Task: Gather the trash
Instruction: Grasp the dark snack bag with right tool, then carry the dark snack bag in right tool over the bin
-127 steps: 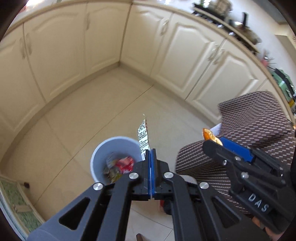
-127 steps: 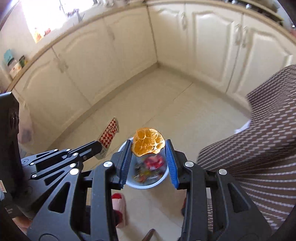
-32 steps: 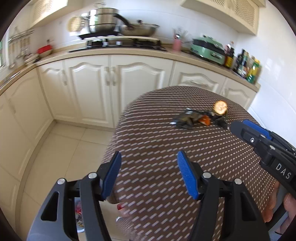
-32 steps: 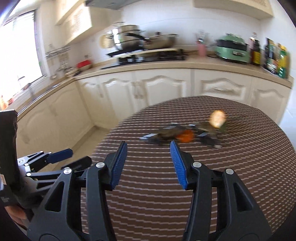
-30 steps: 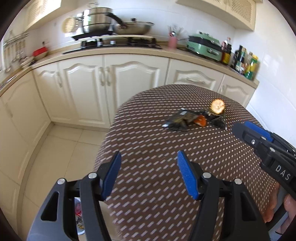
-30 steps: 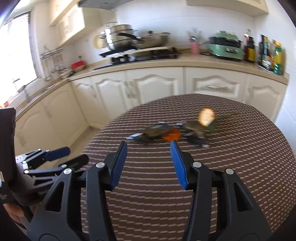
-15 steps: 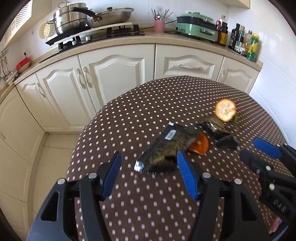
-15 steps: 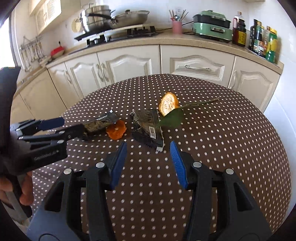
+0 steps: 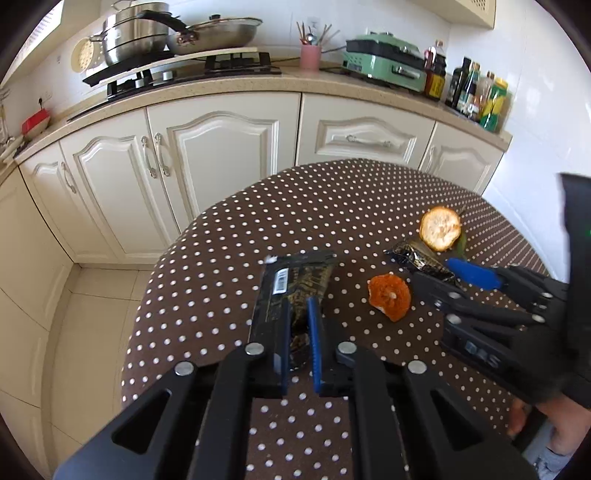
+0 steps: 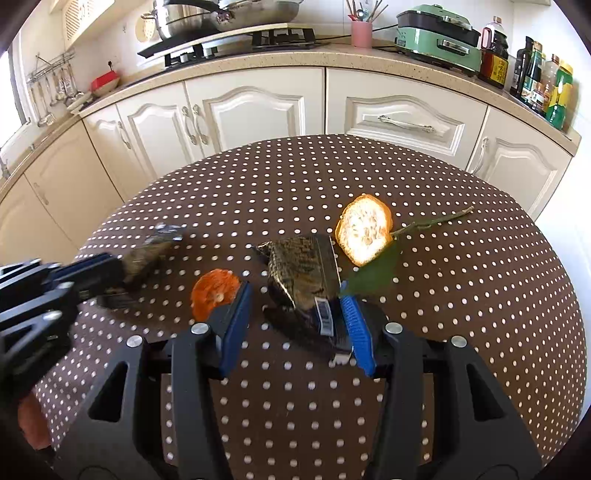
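On the brown polka-dot table [image 9: 229, 266] lie two dark snack wrappers, two orange peels and a green leaf. My left gripper [image 9: 297, 314] is shut on the near end of a dark wrapper with a barcode [image 9: 295, 277]. It also shows in the right wrist view [image 10: 144, 254], blurred, in the left gripper [image 10: 110, 273]. My right gripper [image 10: 295, 295] is open, its jaws on either side of the second dark wrapper [image 10: 306, 273]. A small orange peel [image 10: 216, 293] lies by its left finger. A larger peel [image 10: 364, 230] rests on the leaf [image 10: 373, 273].
White kitchen cabinets [image 9: 221, 155] and a counter with a stove, pans [image 9: 173, 33], a green appliance [image 10: 439, 29] and bottles [image 10: 543, 81] stand behind the table. Tiled floor [image 9: 92, 332] lies to the left of the table.
Both grippers came from the bin on the floor, released their trash and moved over the table. The left gripper has closed on the wrapper; the right has lowered around the second wrapper.
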The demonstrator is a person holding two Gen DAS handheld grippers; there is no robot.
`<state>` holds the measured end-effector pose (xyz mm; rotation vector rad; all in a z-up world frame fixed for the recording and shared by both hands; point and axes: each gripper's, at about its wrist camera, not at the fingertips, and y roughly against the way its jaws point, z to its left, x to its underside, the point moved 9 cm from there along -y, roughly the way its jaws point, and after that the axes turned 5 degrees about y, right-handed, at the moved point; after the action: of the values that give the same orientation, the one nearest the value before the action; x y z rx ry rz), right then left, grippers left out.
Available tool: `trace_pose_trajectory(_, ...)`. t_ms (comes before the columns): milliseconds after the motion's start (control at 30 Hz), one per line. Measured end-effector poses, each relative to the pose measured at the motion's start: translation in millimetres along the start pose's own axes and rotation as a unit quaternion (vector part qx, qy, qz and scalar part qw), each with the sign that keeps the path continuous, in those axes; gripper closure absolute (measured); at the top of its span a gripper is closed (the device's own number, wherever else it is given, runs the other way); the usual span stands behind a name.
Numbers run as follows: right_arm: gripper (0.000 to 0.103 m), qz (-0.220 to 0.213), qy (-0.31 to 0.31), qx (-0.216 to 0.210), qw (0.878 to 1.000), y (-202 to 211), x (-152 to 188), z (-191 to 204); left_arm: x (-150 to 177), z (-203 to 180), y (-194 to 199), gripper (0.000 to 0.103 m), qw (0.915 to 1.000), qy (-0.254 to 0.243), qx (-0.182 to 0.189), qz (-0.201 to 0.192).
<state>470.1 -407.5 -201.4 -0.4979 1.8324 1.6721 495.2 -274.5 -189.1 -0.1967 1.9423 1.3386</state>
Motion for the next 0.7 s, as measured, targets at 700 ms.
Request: trace_pose_trajectory(700, 0.075, -0.072, 0.010, -0.076, 0.994, 105.6, 13.8, 69.1, 39.1, 47.1, 114.1, 0.102, 0.9964, 0.046, 0.037, -0.060)
